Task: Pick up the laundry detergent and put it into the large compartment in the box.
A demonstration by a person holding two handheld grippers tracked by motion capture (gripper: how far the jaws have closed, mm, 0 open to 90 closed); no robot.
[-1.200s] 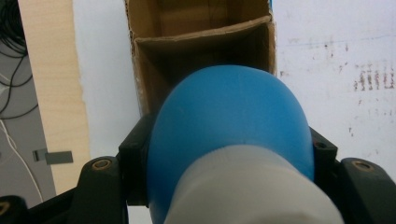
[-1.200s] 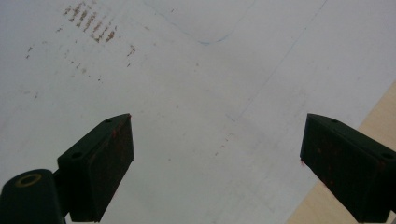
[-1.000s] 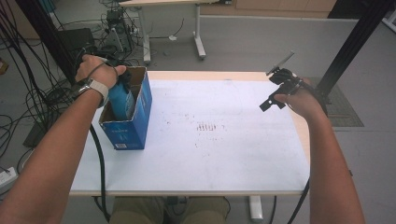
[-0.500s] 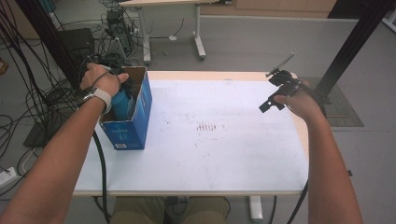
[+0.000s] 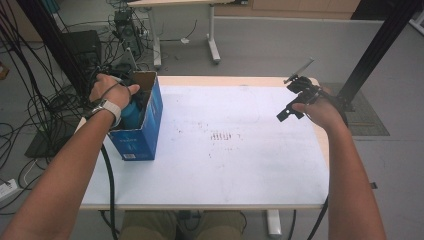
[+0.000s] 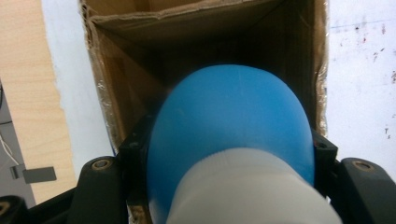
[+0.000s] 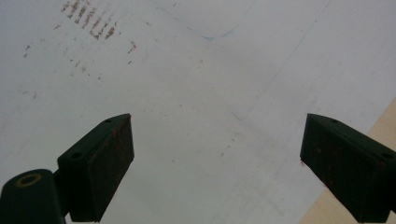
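While the desk [image 5: 240, 170] lies white under both our tongs, the open box [image 5: 150, 125] stands at its left end, straight below the left tongs [image 6: 231, 154]. We have these clamped on the blue bottle [image 6: 233, 121], which hangs in the box mouth ahead of them. Our right tongs [image 7: 217, 163] hover with jaws wide apart, nothing between them, bare desk beneath.
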